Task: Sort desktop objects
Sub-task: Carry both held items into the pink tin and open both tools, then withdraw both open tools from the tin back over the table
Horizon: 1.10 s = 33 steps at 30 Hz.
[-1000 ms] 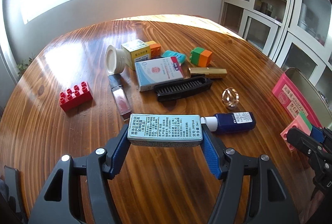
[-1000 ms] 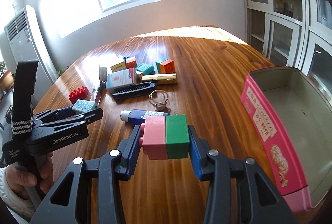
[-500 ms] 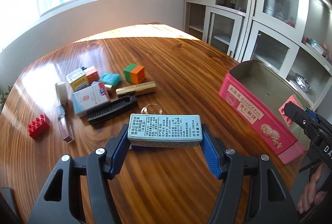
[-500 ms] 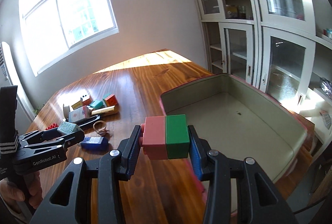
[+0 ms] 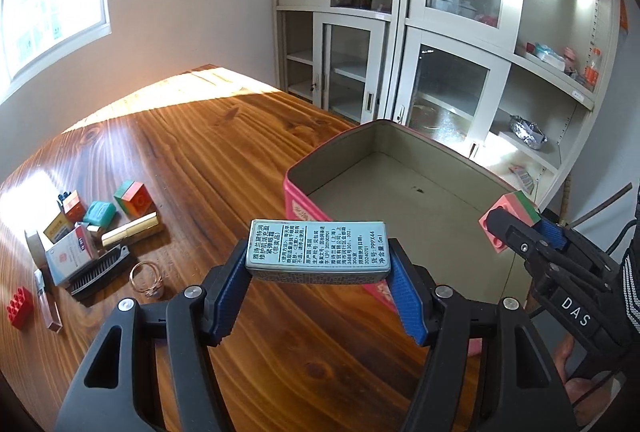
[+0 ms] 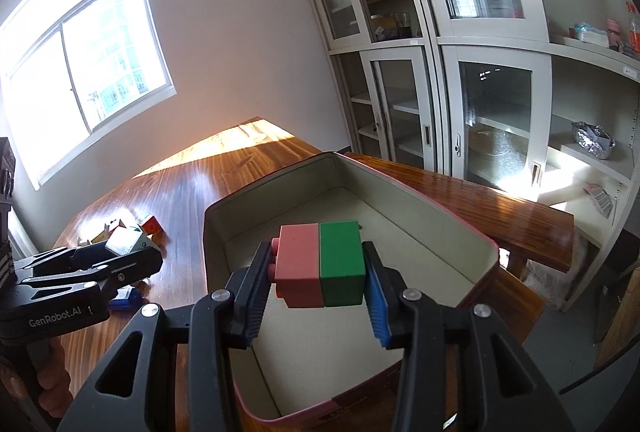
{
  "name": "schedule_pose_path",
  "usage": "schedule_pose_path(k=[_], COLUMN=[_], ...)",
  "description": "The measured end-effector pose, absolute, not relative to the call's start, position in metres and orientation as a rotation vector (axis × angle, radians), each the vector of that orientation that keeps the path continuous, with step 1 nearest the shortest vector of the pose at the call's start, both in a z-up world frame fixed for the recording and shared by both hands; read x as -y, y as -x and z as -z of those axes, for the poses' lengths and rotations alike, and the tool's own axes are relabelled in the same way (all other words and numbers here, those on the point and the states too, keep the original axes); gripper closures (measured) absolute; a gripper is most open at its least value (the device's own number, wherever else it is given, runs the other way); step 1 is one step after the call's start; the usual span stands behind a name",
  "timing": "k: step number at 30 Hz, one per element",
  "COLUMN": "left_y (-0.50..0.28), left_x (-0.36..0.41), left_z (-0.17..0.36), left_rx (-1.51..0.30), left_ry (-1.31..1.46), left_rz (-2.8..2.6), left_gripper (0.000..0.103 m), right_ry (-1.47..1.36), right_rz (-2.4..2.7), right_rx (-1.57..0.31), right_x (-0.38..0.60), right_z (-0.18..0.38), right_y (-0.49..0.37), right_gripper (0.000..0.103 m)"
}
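My left gripper (image 5: 320, 266) is shut on a small grey-blue printed box (image 5: 318, 250), held above the table just short of the pink tin's (image 5: 298, 200) near wall. My right gripper (image 6: 316, 270) is shut on a pink-and-green block (image 6: 322, 264) and holds it over the tin's open, empty inside (image 6: 420, 252). The right gripper with its block (image 5: 514, 216) also shows at the tin's right side in the left wrist view. The left gripper (image 6: 120, 256) shows left of the tin in the right wrist view.
Loose items lie at the table's left: a green-orange block (image 5: 134, 197), a teal piece (image 5: 100, 212), a gold tube (image 5: 130, 230), a black comb (image 5: 100, 268), a white box (image 5: 72, 258), a ring (image 5: 146, 278), a red brick (image 5: 18, 306). Glass cabinets (image 5: 440, 32) stand behind the table.
Both grippers have swung right, away from the pile, towards the tin. The right gripper's block now hangs over the tin's inside; the left gripper's box has come up to its near wall.
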State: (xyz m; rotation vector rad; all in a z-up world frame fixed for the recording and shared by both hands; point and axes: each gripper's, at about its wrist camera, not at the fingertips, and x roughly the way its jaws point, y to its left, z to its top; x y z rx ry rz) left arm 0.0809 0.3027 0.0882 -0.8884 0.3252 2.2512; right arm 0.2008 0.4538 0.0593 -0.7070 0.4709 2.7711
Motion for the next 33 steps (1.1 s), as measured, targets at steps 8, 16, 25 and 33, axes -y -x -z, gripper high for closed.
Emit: schedule_pose_path(k=[8,16,25,33], left_y=[-0.083,-0.086,-0.087,-0.089], left_x=[-0.331,-0.347,-0.357,-0.352], left_z=[-0.087,-0.086,-0.082,-0.086], left_rx=[-0.348,-0.362,-0.378,-0.386], left_ry=[0.882,0.874,0.874,0.837], left_rz=[-2.211,-2.184,-2.169,-2.225], left_gripper=[0.035,0.034,0.034,0.022], right_ry=[0.698,0.689,0.678,0.664], right_rz=[-2.742,-2.716,-2.697,-2.670], right_rx=[-0.492,-0.512,-0.511,-0.555], right_x=[-0.467,-0.477,-0.478,-0.483], right_z=[-0.055,-0.053,-0.053,-0.051], right_y=[-0.201,-0.202,-0.204,-0.205], right_gripper=[0.056,0.056,0.055,0.039])
